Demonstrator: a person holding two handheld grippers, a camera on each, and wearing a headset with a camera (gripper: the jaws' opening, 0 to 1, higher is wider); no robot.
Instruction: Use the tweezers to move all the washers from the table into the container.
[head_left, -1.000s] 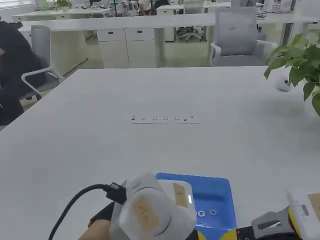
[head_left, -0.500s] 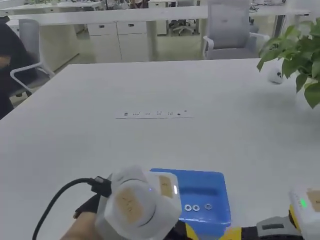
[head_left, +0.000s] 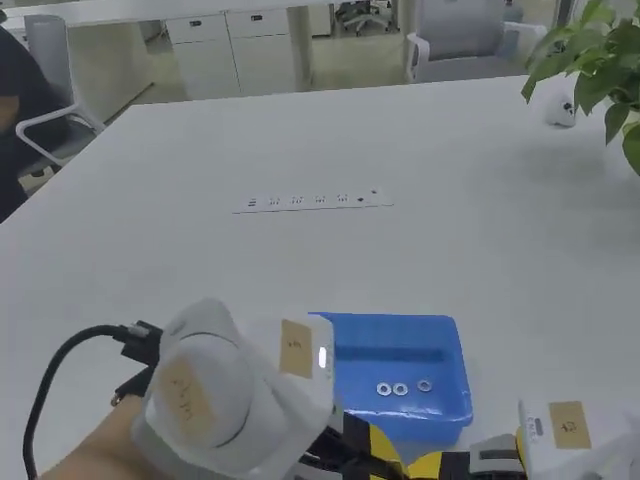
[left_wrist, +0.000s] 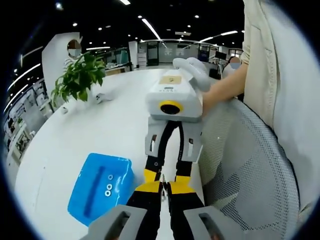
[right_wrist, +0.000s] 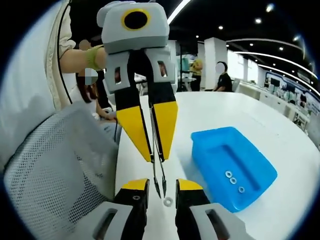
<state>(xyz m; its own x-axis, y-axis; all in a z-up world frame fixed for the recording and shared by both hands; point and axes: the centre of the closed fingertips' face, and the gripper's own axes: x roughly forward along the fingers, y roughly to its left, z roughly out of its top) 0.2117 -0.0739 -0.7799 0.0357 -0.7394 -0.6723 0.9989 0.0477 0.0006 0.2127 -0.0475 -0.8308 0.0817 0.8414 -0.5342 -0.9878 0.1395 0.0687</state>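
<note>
Near the front edge of the white table (head_left: 300, 270) sits one blue container (head_left: 390, 345). Three washers (right_wrist: 234, 181) lie in a row inside it. One more washer (right_wrist: 168, 202) lies on the table, close to the container. Two grippers face each other. On the left gripper (right_wrist: 157, 157), the two yellow jaws squeeze one pair of tweezers (right_wrist: 156, 135), whose two thin tips point down close to that washer. On the right gripper (right_wrist: 162, 186), the jaws are apart and grip nothing.
</note>
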